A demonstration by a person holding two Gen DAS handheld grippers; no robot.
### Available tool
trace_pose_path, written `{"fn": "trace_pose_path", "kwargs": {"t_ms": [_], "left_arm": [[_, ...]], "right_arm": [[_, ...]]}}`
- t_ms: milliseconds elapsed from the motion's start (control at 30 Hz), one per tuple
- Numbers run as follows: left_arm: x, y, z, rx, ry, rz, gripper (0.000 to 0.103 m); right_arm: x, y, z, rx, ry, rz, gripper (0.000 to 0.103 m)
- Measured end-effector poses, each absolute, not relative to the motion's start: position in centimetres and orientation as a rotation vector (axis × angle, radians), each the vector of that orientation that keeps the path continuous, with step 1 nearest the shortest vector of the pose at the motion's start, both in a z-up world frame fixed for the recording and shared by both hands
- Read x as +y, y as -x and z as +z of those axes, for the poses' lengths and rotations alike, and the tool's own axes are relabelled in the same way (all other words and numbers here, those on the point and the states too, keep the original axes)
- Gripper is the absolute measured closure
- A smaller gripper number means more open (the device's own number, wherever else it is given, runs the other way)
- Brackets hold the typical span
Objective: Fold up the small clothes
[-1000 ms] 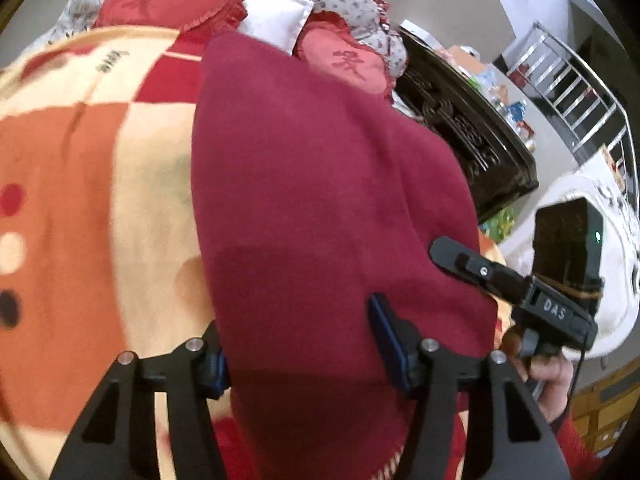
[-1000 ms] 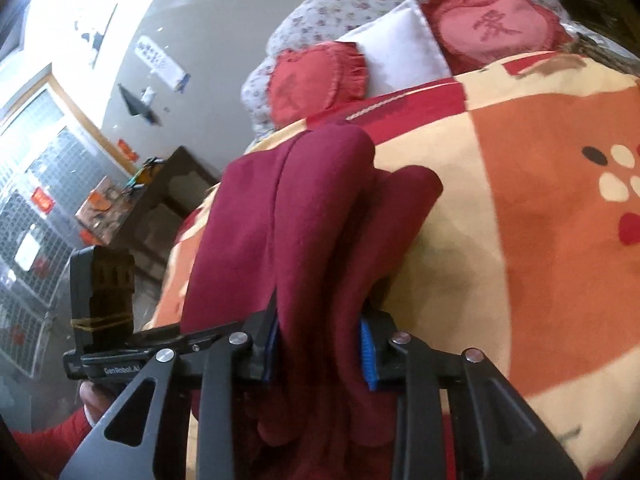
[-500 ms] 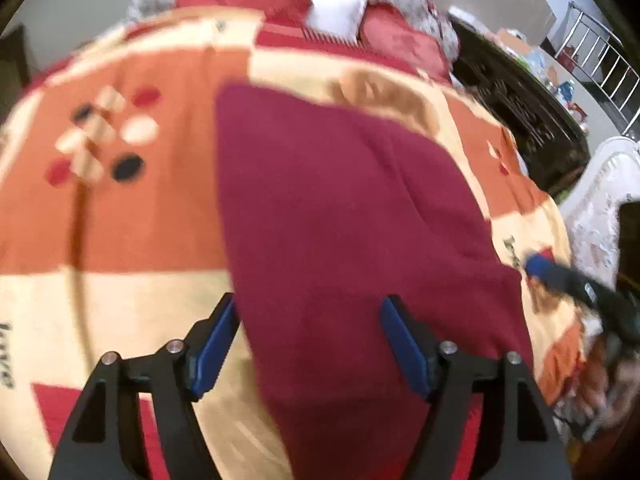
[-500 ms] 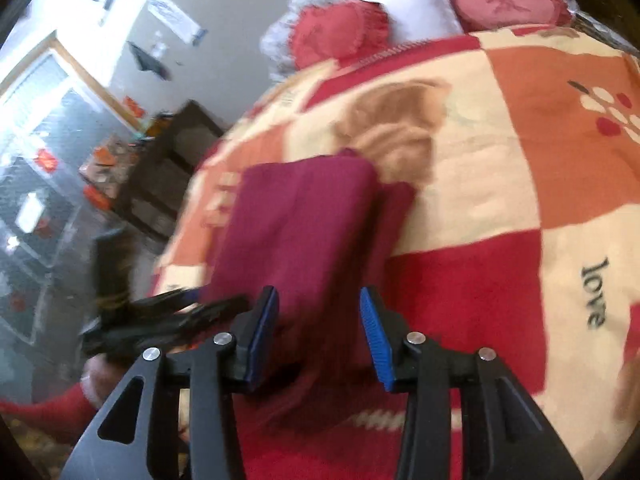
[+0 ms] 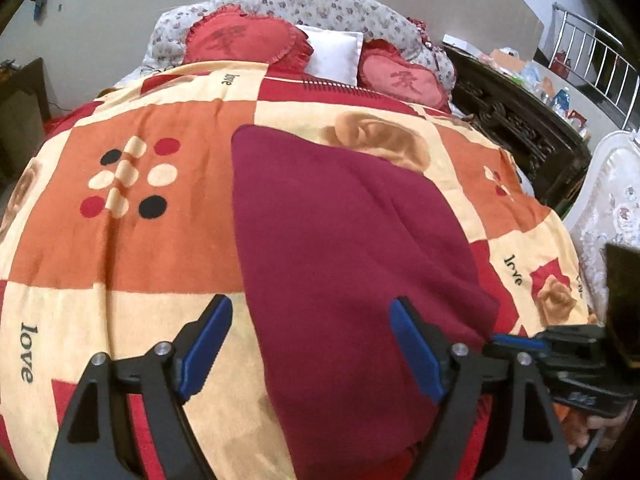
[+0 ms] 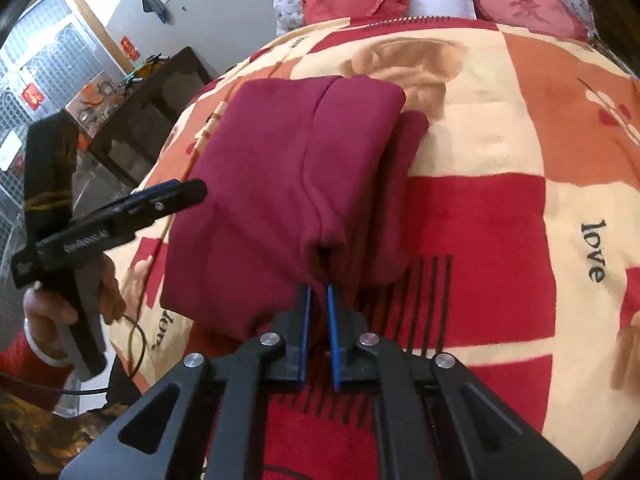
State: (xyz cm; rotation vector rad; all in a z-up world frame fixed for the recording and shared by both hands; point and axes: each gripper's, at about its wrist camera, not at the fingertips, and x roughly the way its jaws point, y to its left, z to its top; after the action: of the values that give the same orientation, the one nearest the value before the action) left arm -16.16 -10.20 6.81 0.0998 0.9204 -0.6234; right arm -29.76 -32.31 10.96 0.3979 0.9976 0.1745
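Bed (image 5: 120, 248): fills most of both views, covered by a checked blanket of orange, cream and red squares with the word "love" printed on it

Open room: wide bare blanket lies to the left of the garment in the left wrist view, and to its right in the right wrist view

Garment (image 6: 288, 184): a dark red knit piece, folded into a thick rectangle, lying flat near the middle of the bed; a second layer shows along its right side, set slightly lower than the top fold

Garment edges: the far edge is straight and rounded at the corner; the near edge reaches down between the fingers of the left tool

Pillows (image 5: 248, 40): two red heart-shaped ones and a white one at the head of the bed, well apart from the garment

Dark cabinet (image 5: 520, 120): stands beside the bed

Left tool (image 5: 310, 344): jaws wide open, straddling the garment's near part, holding nothing

Right tool (image 6: 318, 300): jaws nearly closed with a thin gap, empty, tips just short of the garment's near edge
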Motion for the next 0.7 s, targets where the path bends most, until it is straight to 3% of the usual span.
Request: {"fn": "trace_pose_path", "kwargs": {"t_ms": [267,600,700], "left_arm": [[-10.3,16.7,7.2,0.929,-0.115,-0.592,0.019],[-9.8,17.1,8.9,0.89,-0.121,-0.57,0.018],[-9.9,17.0,9.0,0.907,-0.123,-0.566,0.018]], "right_arm": [[-30.9,29.6,16.5,0.827,-0.3,0.101,0.057],[-29.0,27.4,15.6,0.85,-0.229,0.048,0.056],[-28.3,27.5,16.6,0.835,-0.159,-0.016,0.045]]}}
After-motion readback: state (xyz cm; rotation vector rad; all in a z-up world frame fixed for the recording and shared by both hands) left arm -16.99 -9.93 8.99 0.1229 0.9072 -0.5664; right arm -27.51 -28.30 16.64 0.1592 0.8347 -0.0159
